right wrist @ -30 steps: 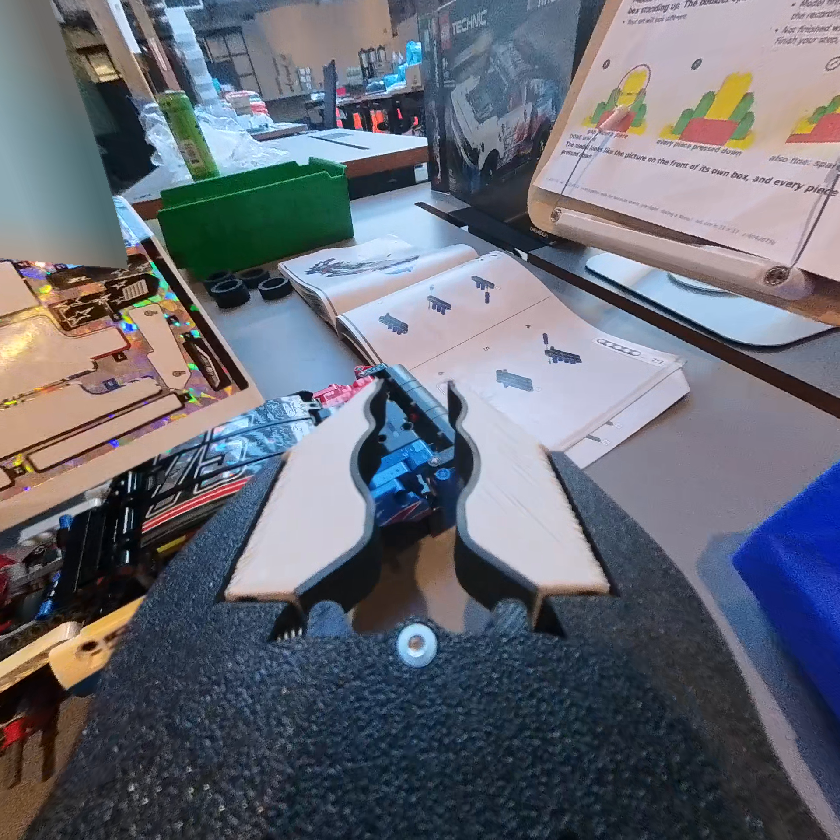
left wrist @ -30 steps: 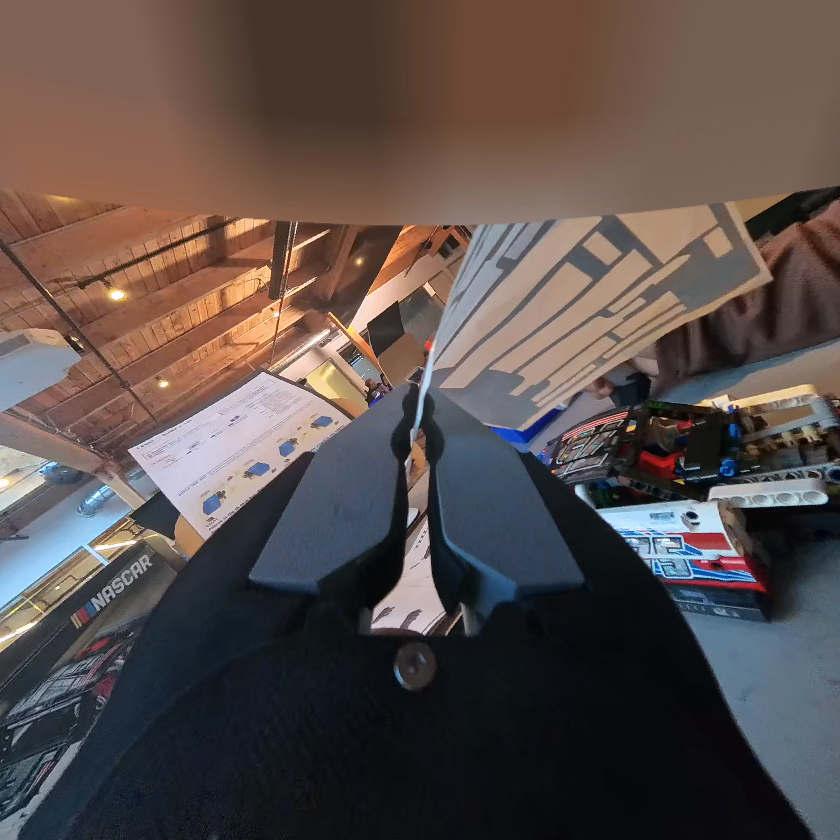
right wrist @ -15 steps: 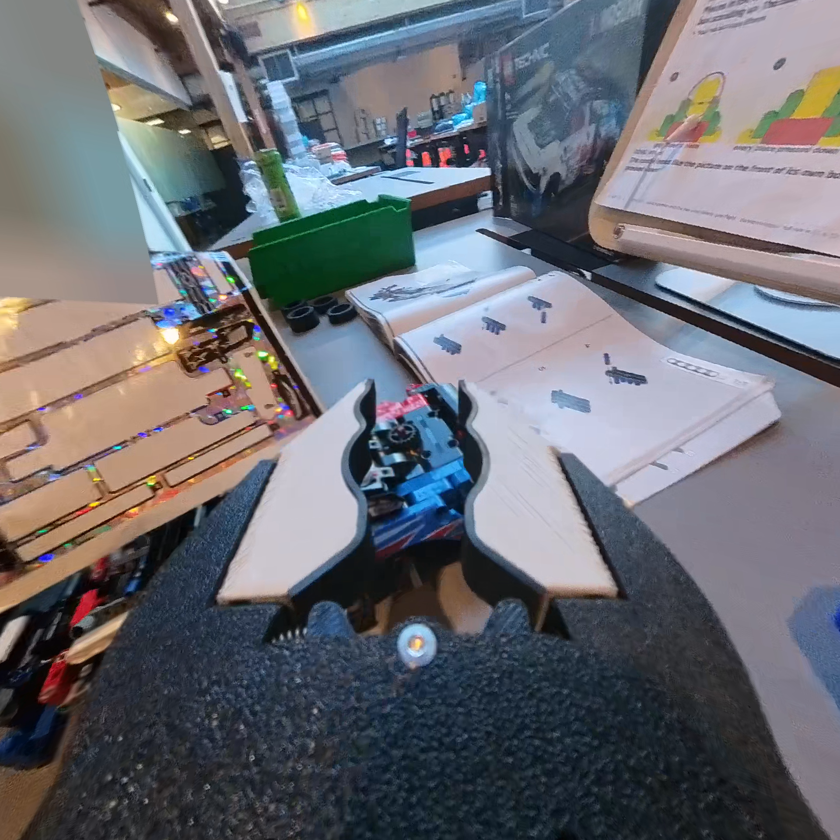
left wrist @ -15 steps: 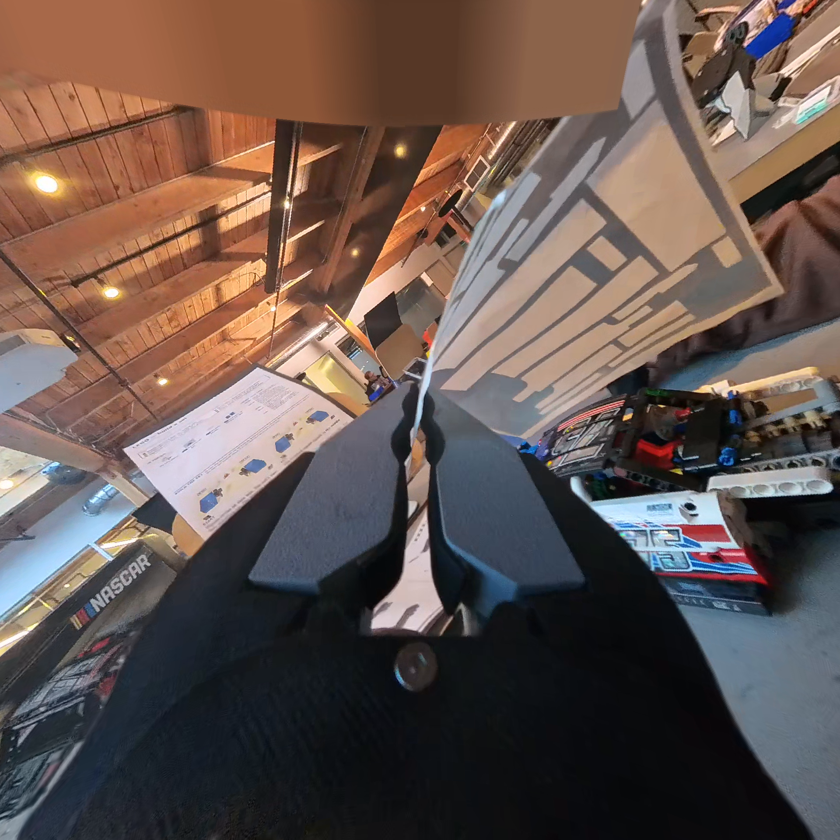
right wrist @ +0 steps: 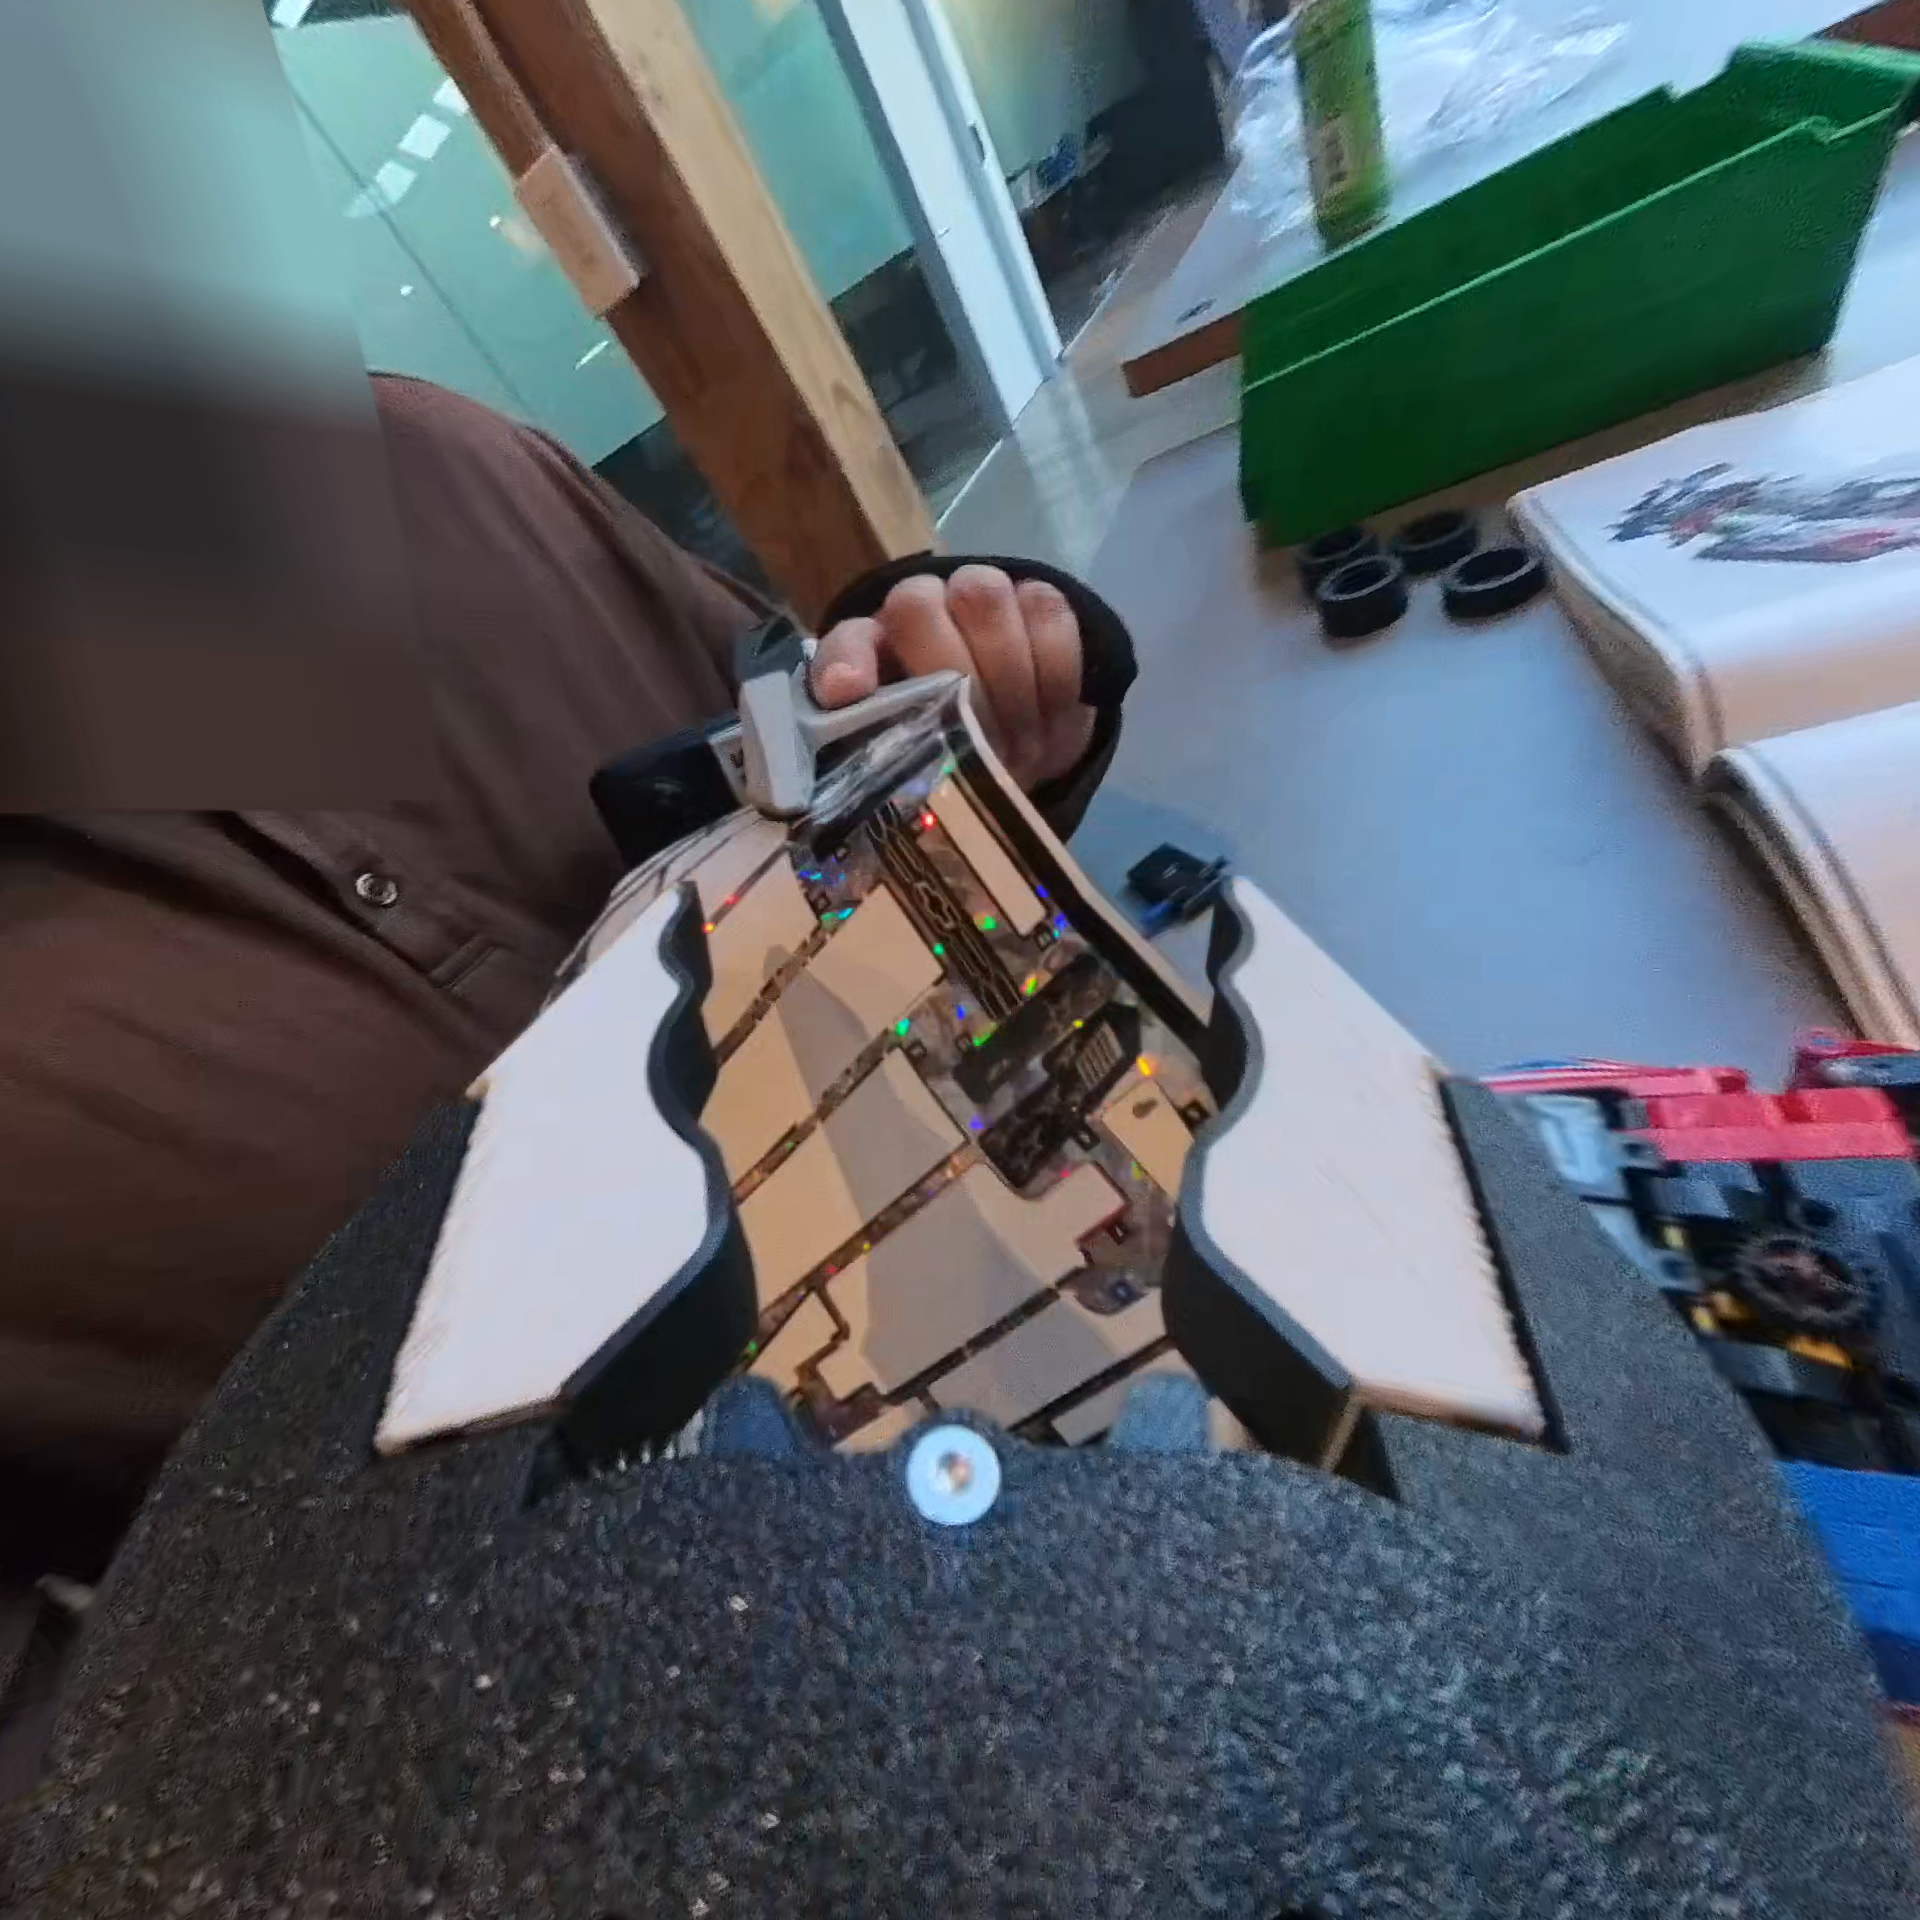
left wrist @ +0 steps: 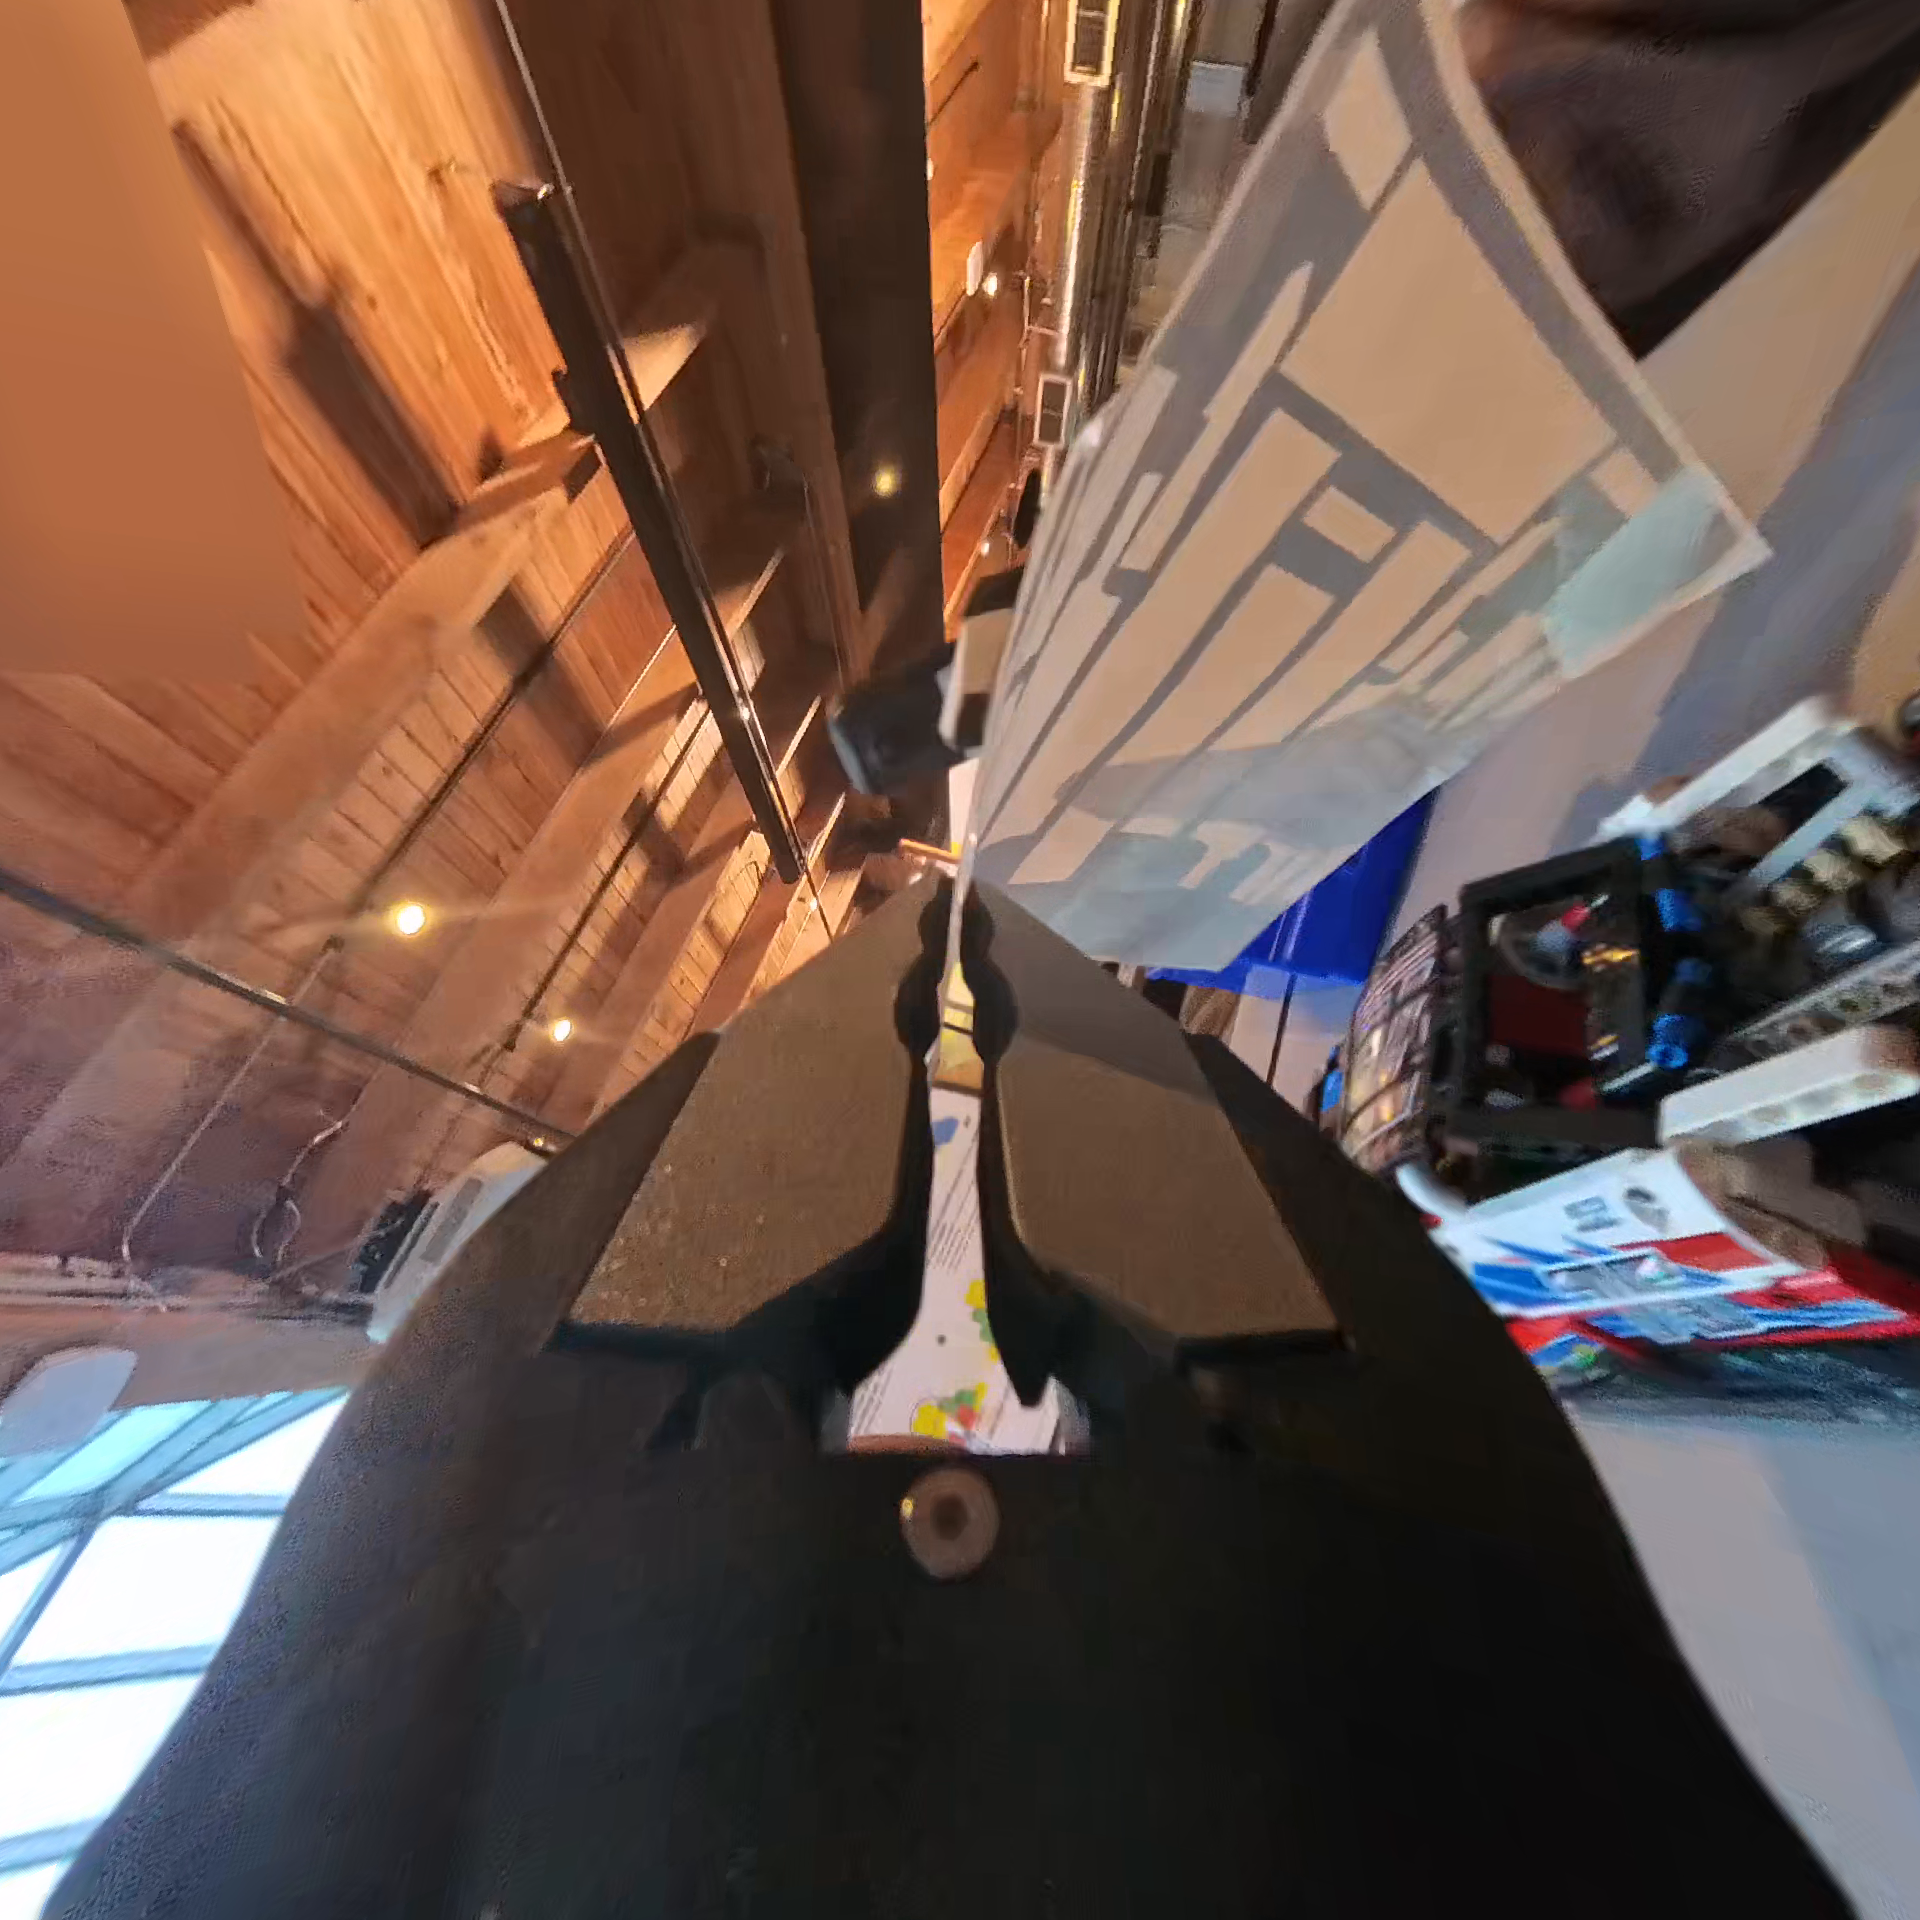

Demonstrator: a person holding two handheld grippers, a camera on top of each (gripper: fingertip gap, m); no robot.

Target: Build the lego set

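Observation:
My left gripper (left wrist: 954, 894) is shut on the edge of a sticker sheet (left wrist: 1299, 571), which stands up to the right of its fingers with its pale back showing. In the right wrist view the sheet's shiny holographic face (right wrist: 935, 1143) shows between and beyond the fingers. My right gripper (right wrist: 956, 899) is wide open and empty, close in front of the sheet. The left gripper (right wrist: 800, 748), held by a hand (right wrist: 977, 644), pinches the sheet's far end. The partly built Lego car (left wrist: 1662, 1039) lies on the table; it also shows at the right of the right wrist view (right wrist: 1714, 1174).
A green bin (right wrist: 1558, 312) stands at the back right, with several black tyres (right wrist: 1413, 566) in front of it. Open instruction booklets (right wrist: 1766, 644) lie on the grey table (right wrist: 1403, 831). A person in a brown shirt (right wrist: 312, 935) is at the left. A blue bin (left wrist: 1340, 914) is behind the sheet.
My right gripper has opened wide and swung left, from the Lego car to the sticker sheet. My left gripper has tilted and rolled with the sheet still pinched in it.

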